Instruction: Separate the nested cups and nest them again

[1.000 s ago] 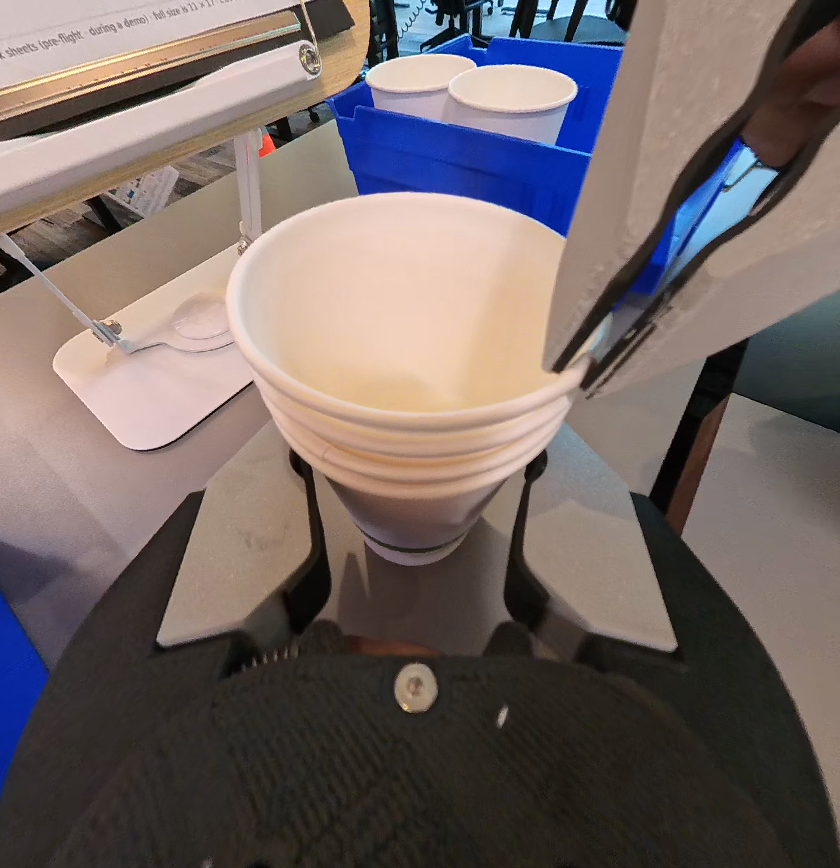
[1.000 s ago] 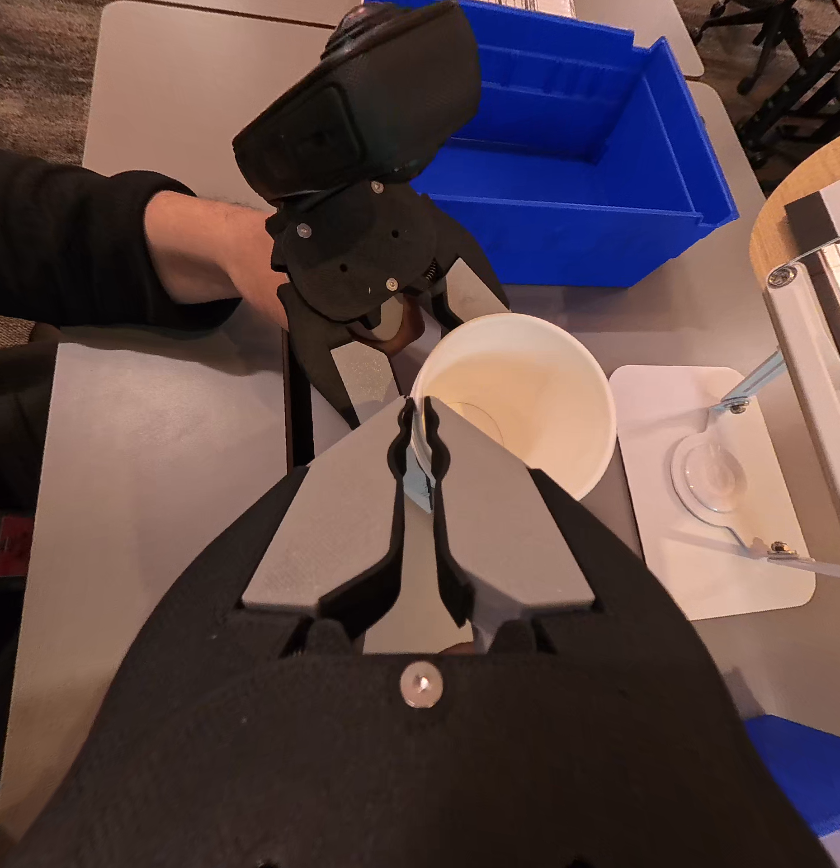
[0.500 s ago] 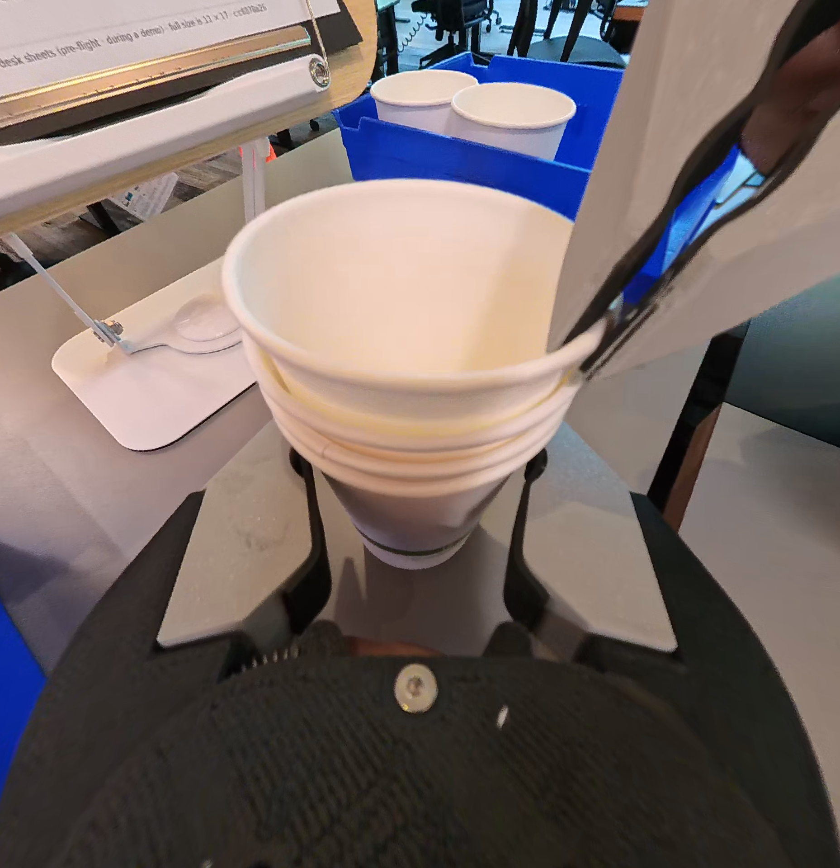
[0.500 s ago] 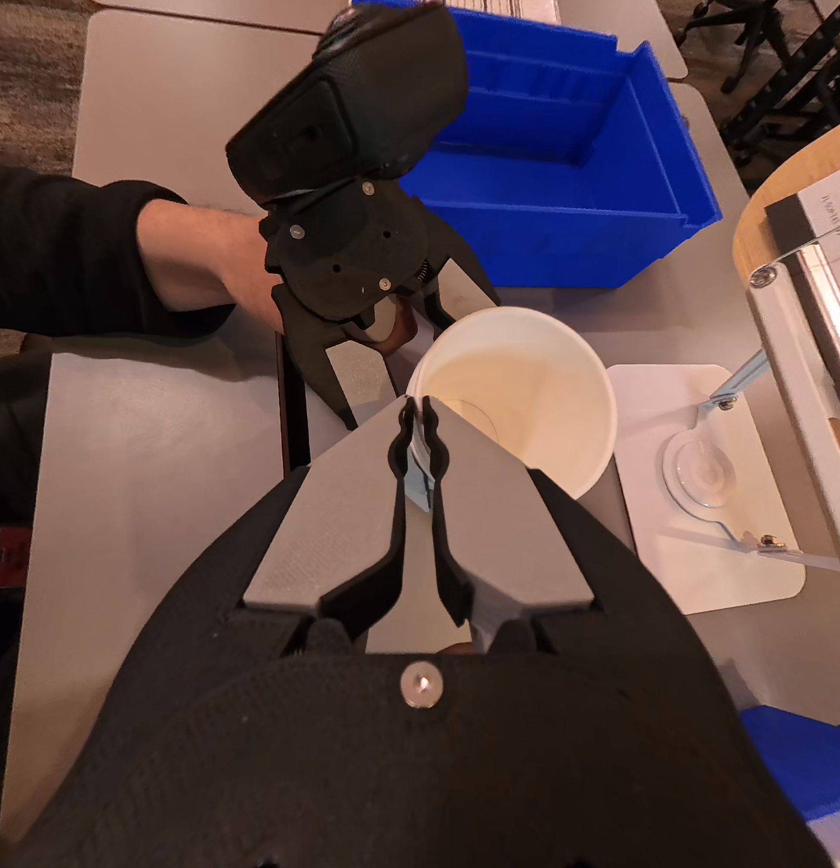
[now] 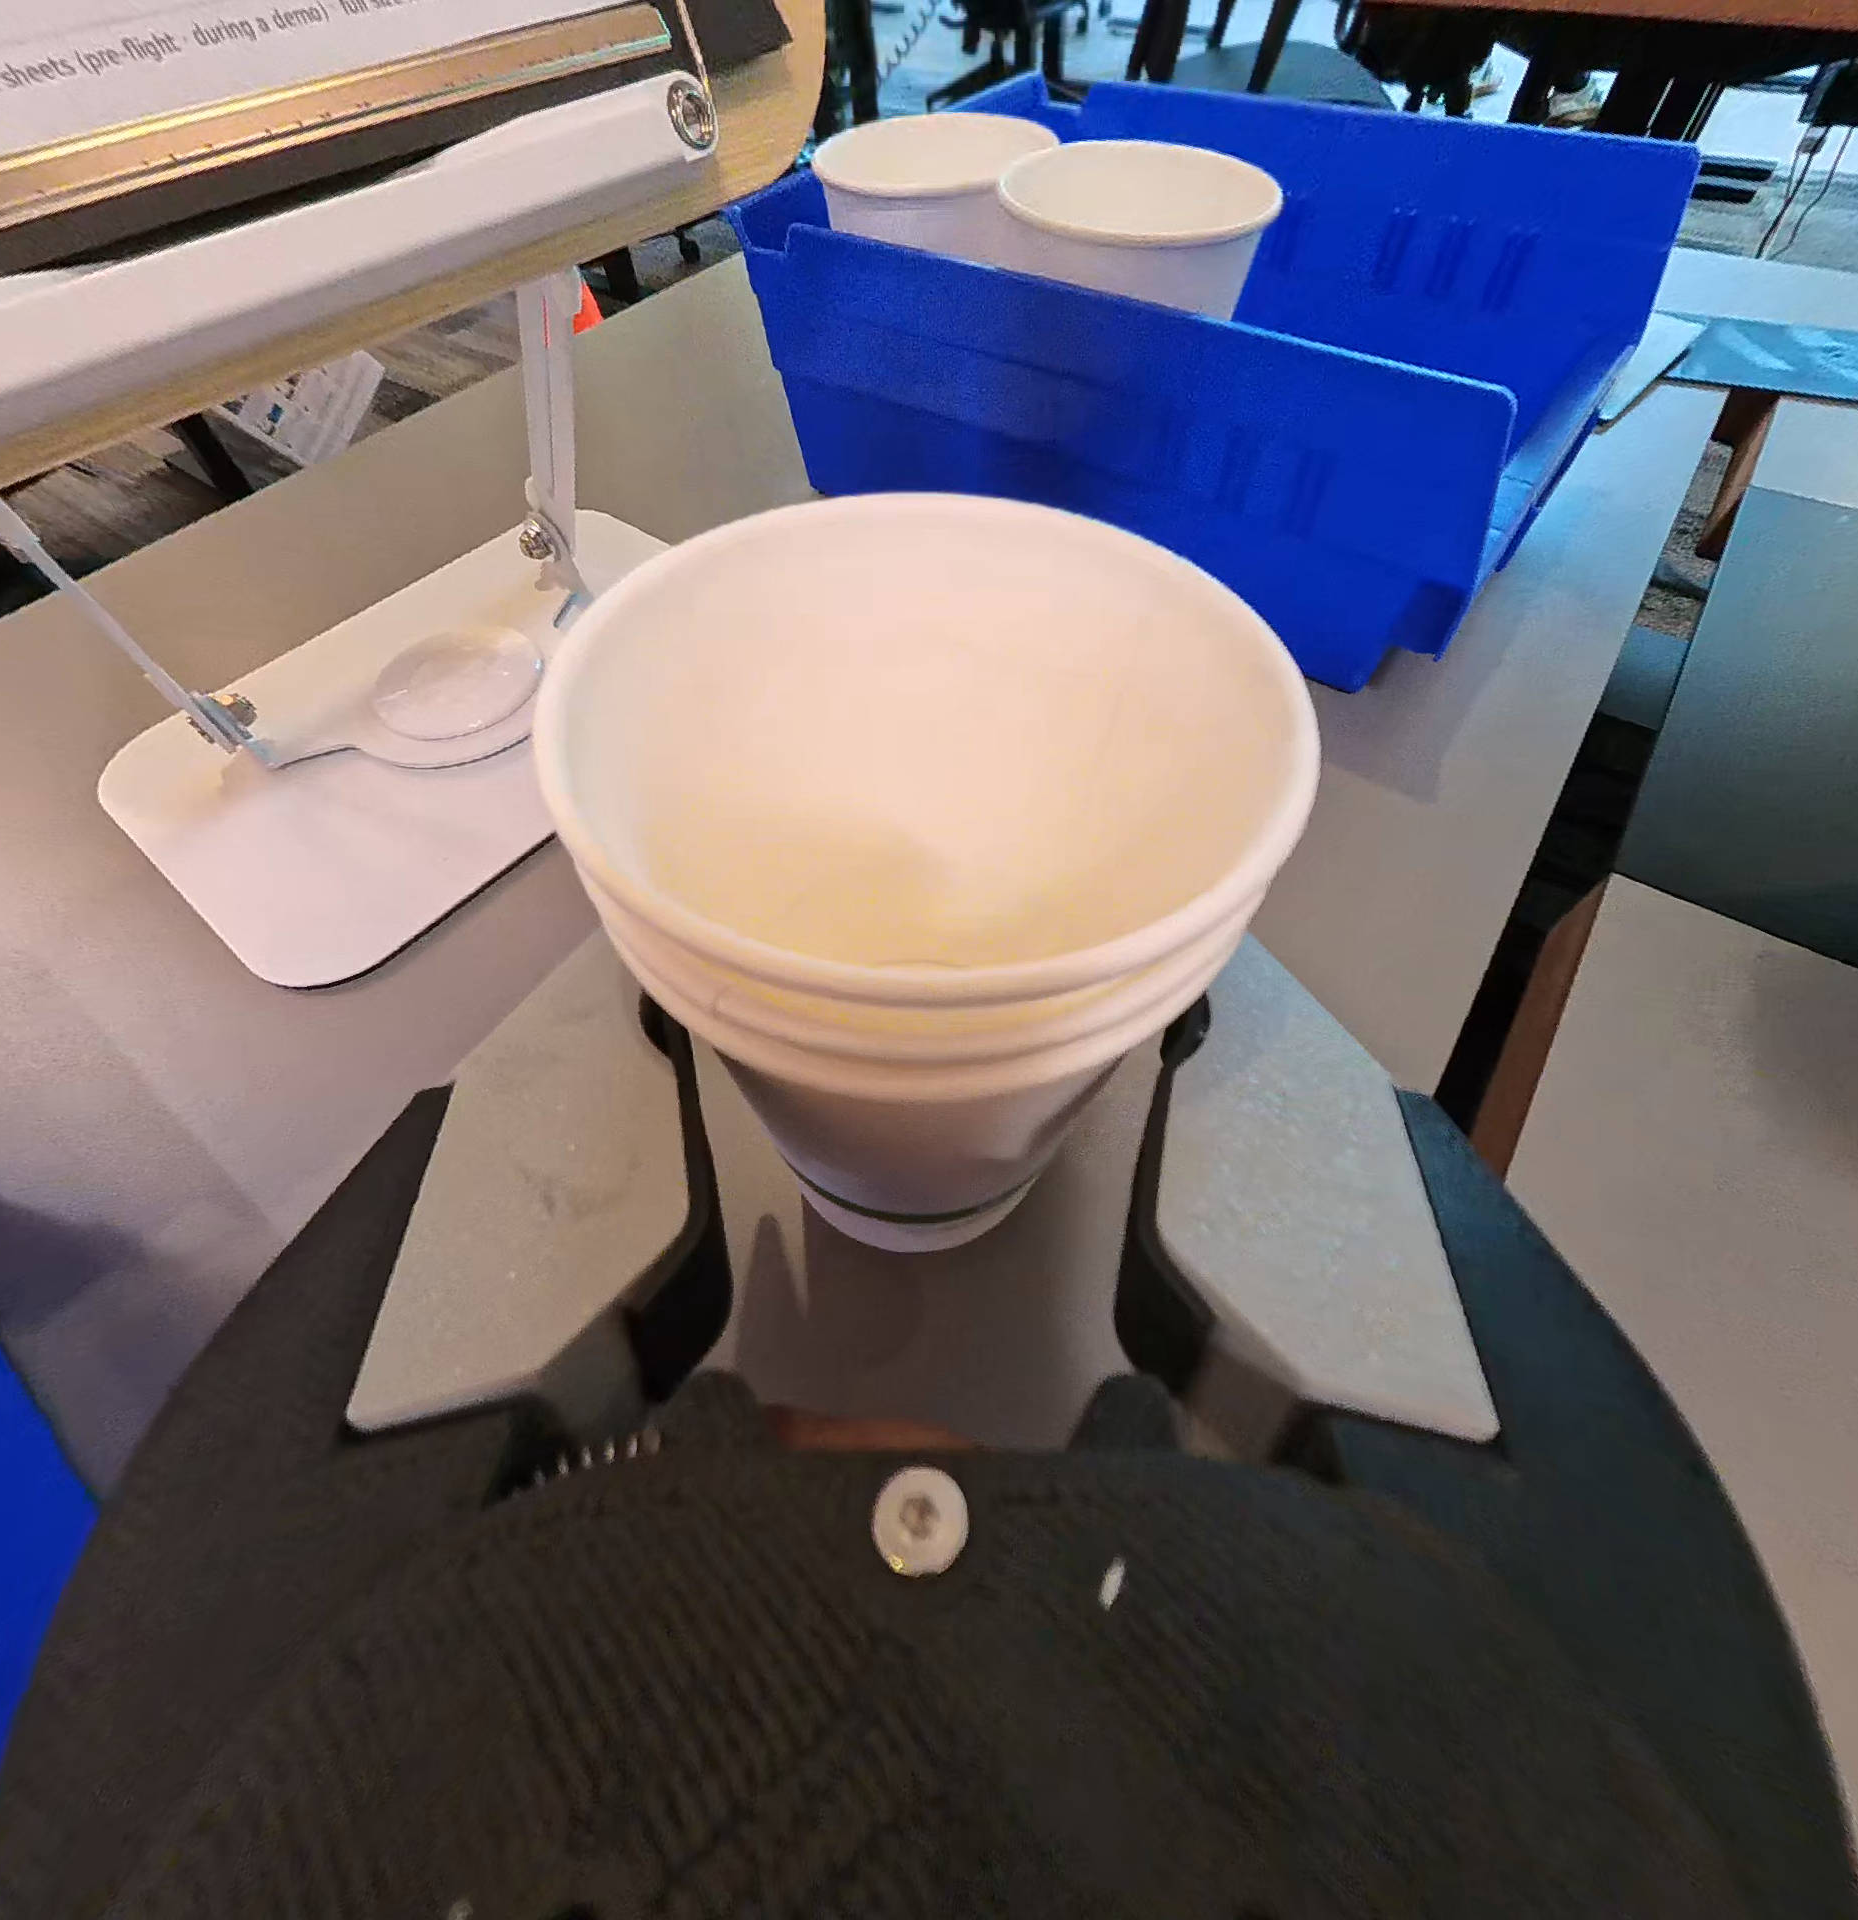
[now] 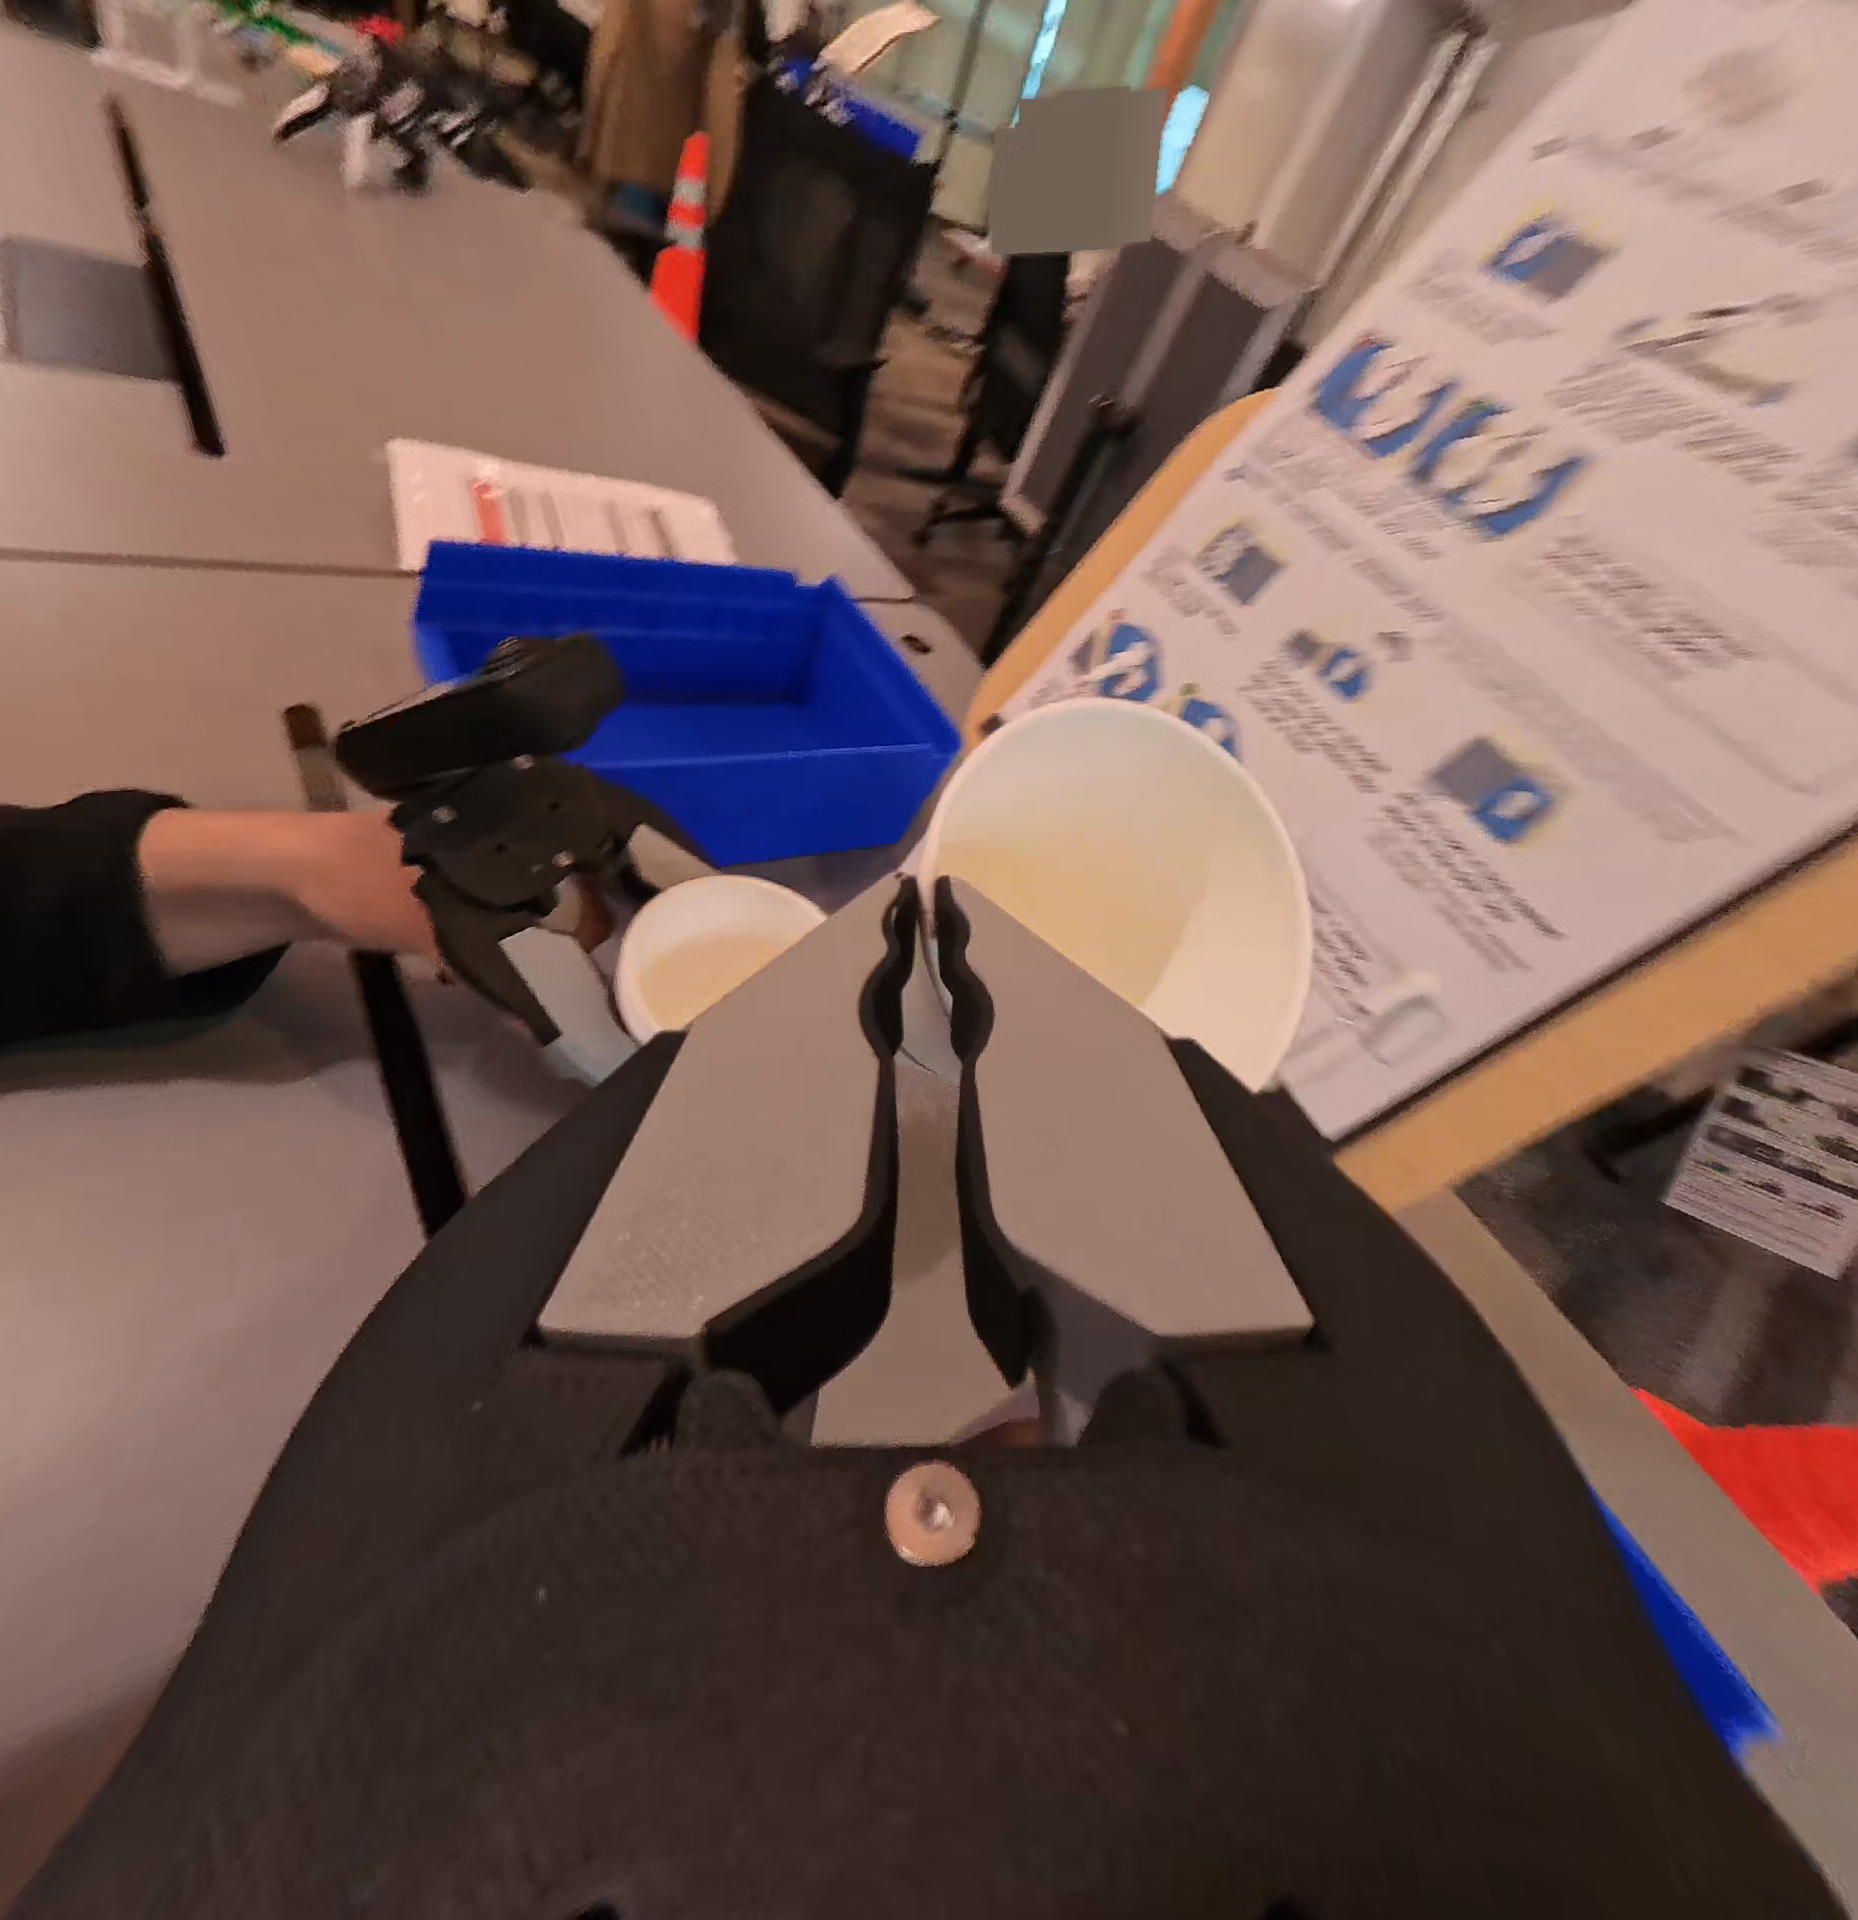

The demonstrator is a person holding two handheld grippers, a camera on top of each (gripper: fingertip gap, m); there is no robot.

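A stack of nested white paper cups (image 5: 904, 790) stands on the grey table (image 5: 125, 1039). My left gripper (image 5: 925, 1049) is shut on the stack's lower wall, one finger on each side. My right gripper (image 6: 920, 894) is shut on the rim of a single white cup (image 6: 1112, 883) and holds it tilted in the air, up and to the right of the stack. The stack also shows in the right wrist view (image 6: 712, 956), with the left gripper's fingers (image 6: 551, 977) beside it. The right gripper is out of the left wrist view.
A blue bin (image 5: 1164, 447) behind the stack holds two white cups (image 5: 1133, 218). An empty blue bin (image 6: 717, 707) lies beyond the left gripper. A white stand base (image 5: 333, 831) carries a tilted board with a printed sheet (image 6: 1527, 623), close to the lifted cup. The gap from one gripper's tips to the other's is roughly 20 centimetres.
My right gripper has pulled the top cup out of the stack and lifted it up and away, out of the left wrist view. The left gripper still holds the stack.
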